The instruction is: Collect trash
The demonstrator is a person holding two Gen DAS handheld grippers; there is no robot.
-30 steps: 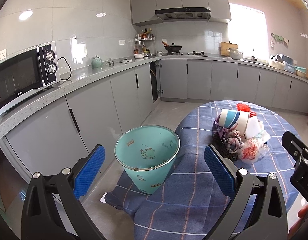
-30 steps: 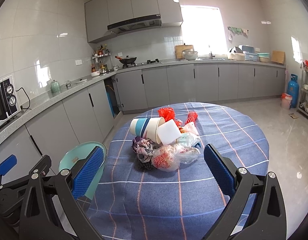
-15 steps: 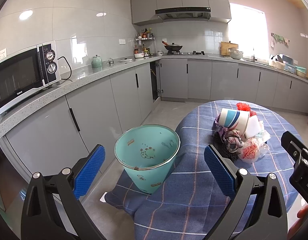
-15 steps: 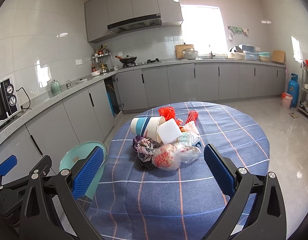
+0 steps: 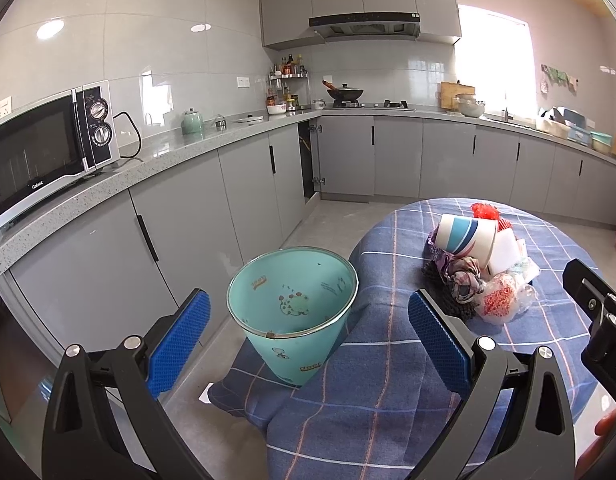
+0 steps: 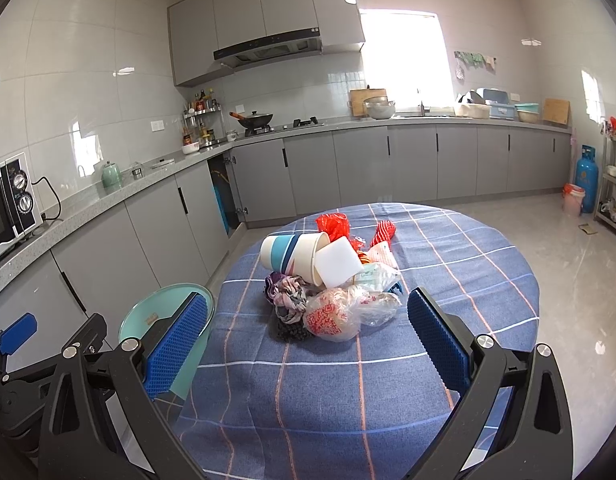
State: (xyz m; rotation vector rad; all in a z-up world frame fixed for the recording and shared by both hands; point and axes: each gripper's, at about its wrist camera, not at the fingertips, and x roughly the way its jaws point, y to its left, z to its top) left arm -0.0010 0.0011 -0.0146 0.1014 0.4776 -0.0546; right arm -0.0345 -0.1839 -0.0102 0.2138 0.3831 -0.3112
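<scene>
A pile of trash [image 6: 328,280] lies on the round table with the blue checked cloth [image 6: 448,280]: paper cups [image 6: 295,254], a white block, a crumpled rag, a clear plastic bag with red print [image 6: 336,316] and red wrappers. It also shows in the left wrist view [image 5: 480,264]. A teal waste bin [image 5: 293,304] stands on the floor at the table's left edge, tilted against the cloth. My left gripper [image 5: 308,328] is open and empty above the bin. My right gripper [image 6: 308,328] is open and empty just short of the pile.
Grey kitchen cabinets [image 5: 211,216] run along the left and back walls, with a microwave [image 5: 47,148] on the counter. One corner cabinet door stands ajar [image 6: 221,200]. A blue gas cylinder [image 6: 586,178] and a bucket stand at the far right.
</scene>
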